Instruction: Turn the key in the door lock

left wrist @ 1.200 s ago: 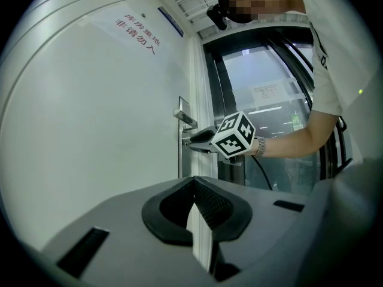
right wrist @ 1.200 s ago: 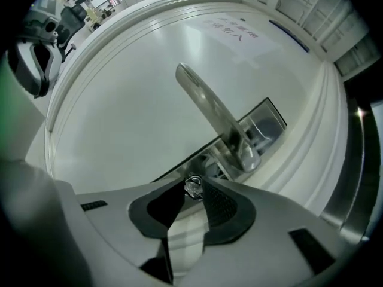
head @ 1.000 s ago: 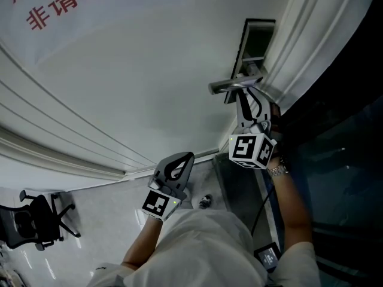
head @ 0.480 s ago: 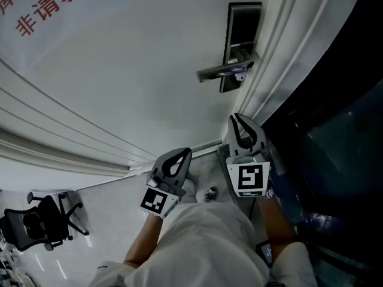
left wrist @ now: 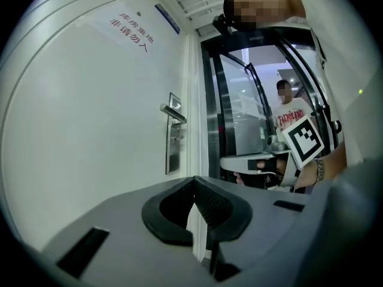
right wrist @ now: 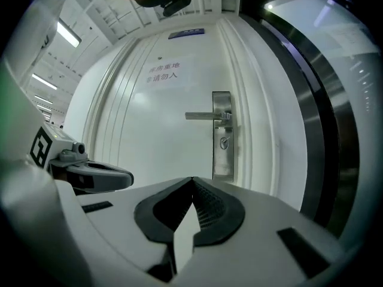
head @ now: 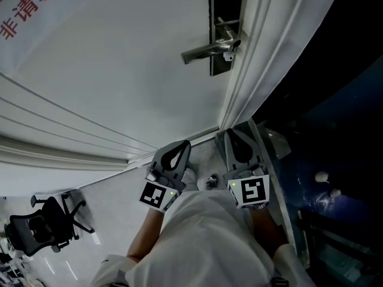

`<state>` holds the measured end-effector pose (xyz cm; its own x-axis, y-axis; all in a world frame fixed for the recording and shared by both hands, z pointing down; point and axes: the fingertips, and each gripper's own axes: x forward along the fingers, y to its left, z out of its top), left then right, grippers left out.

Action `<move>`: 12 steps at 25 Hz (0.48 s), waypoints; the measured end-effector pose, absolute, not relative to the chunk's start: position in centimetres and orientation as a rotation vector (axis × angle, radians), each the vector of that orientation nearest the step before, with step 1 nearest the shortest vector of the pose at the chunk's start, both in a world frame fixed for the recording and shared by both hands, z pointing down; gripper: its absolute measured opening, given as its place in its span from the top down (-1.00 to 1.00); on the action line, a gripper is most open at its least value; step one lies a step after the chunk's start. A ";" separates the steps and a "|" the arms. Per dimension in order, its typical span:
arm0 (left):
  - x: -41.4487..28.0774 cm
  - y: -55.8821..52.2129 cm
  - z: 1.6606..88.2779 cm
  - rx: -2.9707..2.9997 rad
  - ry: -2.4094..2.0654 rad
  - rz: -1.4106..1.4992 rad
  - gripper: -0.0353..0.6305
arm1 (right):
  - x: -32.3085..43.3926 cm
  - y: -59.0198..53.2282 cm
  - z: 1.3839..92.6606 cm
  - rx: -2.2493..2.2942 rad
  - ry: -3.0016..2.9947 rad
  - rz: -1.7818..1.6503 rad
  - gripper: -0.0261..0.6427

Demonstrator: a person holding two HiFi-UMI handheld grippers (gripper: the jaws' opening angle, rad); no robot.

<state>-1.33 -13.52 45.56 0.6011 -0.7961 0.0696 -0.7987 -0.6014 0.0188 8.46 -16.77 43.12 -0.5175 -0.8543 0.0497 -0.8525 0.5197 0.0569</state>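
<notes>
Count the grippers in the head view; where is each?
2. The left gripper sits low, left of centre; the right gripper is beside it, by the door frame. Both are below the door handle, apart from it.

Person in pale short-sleeved shirt (head: 203, 244), metal wristband (left wrist: 319, 170); grey left gripper (head: 181, 148) and right gripper (head: 232, 137), each with black ribbed pads (right wrist: 209, 211) and black-and-white marker cube (head: 254, 190).
</notes>
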 end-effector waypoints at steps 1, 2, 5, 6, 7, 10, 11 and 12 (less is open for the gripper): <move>-1.4 -13.4 45.6 2.768 -1.381 0.080 0.88 | 8.5 -16.4 43.2 1.512 -2.681 -0.032 0.91; -1.4 -13.3 45.5 2.773 -1.387 0.059 0.88 | 8.7 -16.0 43.3 1.519 -2.686 -0.028 0.91; -1.7 -12.9 45.2 2.773 -1.411 0.004 0.88 | 8.8 -15.1 43.8 1.550 -2.702 -0.004 0.91; -1.8 -12.8 45.2 2.769 -1.417 -0.005 0.88 | 8.8 -14.9 44.0 1.557 -2.701 0.004 0.91; -1.9 -12.6 45.3 2.765 -1.418 -0.006 0.88 | 8.6 -14.7 44.2 1.560 -2.698 0.011 0.91; -2.1 -12.3 45.7 2.747 -1.419 0.001 0.88 | 8.1 -14.6 44.8 1.547 -2.697 0.044 0.91; -2.2 -12.2 45.9 2.744 -1.421 0.000 0.88 | 8.0 -14.6 45.0 1.544 -2.701 0.057 0.91; -2.3 -12.1 46.2 2.742 -1.422 0.008 0.88 | 7.9 -14.6 45.1 1.542 -2.705 0.066 0.91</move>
